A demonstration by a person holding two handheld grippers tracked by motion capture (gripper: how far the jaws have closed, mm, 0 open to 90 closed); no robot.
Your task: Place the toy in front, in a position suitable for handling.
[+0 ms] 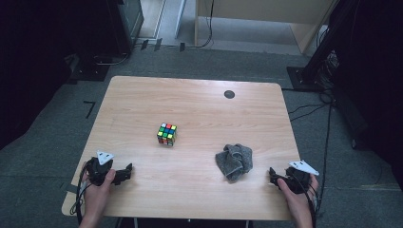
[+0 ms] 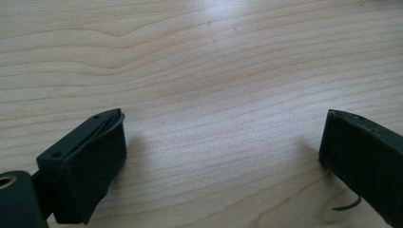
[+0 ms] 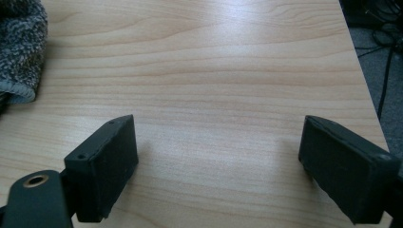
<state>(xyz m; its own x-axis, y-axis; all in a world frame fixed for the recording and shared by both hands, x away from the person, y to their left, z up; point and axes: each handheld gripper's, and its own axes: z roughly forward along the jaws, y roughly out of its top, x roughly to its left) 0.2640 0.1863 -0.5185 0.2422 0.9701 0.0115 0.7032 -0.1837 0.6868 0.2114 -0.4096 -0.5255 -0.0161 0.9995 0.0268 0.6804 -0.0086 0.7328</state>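
Note:
A colourful puzzle cube [image 1: 167, 134] stands near the middle of the wooden table [image 1: 190, 102]. A crumpled grey cloth [image 1: 235, 161] lies to its right, nearer the front; its edge shows as the grey cloth [image 3: 19, 52] at the top left of the right gripper view. My left gripper [image 1: 124, 174] rests low at the front left, jaws wide apart over bare wood, as the left gripper [image 2: 223, 156] view confirms. My right gripper [image 1: 274, 176] sits at the front right, just right of the cloth, and the right gripper [image 3: 221, 166] stands open with nothing between its pads.
A small black round disc [image 1: 229, 94] is set into the table near the far right. The table's right edge [image 3: 363, 80] runs close beside my right gripper. Dark stands, cables and a wooden cabinet surround the table on the grey floor.

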